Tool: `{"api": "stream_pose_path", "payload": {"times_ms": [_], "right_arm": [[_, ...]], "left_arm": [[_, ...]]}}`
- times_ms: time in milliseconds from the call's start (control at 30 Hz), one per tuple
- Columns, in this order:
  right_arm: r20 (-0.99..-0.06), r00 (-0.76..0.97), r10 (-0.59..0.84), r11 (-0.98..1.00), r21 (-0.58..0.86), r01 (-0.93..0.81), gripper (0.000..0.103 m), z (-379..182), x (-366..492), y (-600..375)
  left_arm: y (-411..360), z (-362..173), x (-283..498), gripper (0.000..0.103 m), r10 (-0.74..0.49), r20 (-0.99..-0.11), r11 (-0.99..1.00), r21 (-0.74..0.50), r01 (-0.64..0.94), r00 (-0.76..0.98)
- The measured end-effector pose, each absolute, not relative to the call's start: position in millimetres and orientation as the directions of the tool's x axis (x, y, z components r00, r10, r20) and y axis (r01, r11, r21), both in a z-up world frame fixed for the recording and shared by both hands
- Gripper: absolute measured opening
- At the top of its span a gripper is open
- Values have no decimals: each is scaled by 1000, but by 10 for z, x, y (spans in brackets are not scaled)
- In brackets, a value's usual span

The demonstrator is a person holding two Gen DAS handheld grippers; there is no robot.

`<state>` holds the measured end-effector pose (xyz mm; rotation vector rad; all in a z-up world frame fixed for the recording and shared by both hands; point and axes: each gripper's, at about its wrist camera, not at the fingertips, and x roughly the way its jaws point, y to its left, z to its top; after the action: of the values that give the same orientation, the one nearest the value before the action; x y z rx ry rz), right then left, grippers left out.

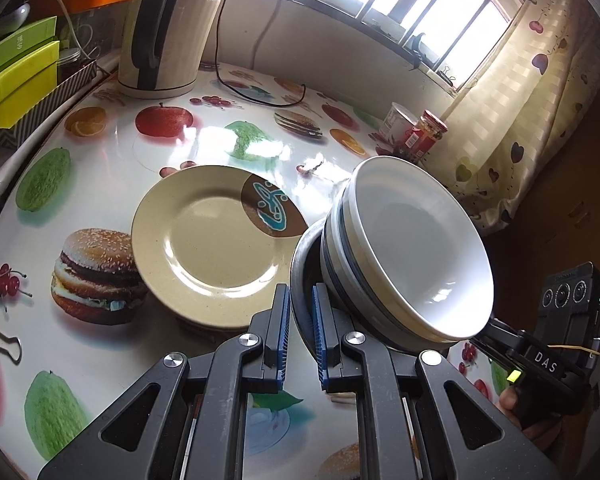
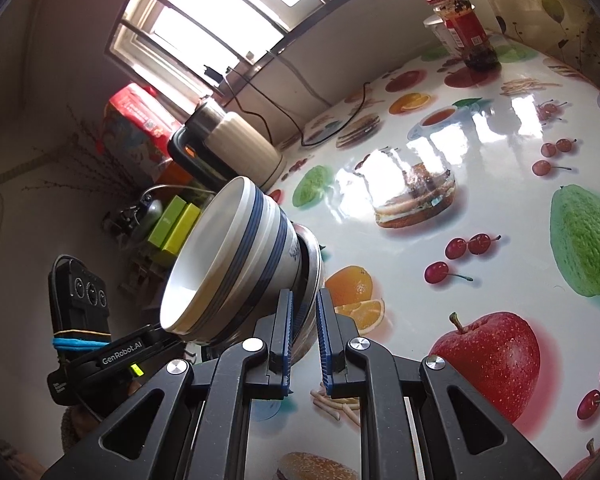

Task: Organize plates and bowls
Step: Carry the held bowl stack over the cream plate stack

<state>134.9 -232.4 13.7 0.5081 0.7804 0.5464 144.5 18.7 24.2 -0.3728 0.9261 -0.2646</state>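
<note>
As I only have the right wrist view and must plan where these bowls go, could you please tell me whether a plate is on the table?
Observer: Yes, a beige plate with a brown patch sits on the table, just left of the striped bowls.
Operator: Thank you. Is the left hand-held gripper gripping the stack?
Observer: The left hand-held gripper has its blue pads on either side of the rim of the metal dish that carries the bowls.
Operator: Is anything lying on the plate?
Observer: No, its upper face is bare.
</note>
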Motion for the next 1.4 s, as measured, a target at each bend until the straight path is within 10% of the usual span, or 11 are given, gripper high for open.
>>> {"api": "stream_pose_path", "payload": {"times_ms": [1400], "right_arm": [[-531,511,676,722,616,-316,12,20,2001,-1705]], "left_arm": [[791,132,1843,11,-307,-743,916,-401,-29,595]]}}
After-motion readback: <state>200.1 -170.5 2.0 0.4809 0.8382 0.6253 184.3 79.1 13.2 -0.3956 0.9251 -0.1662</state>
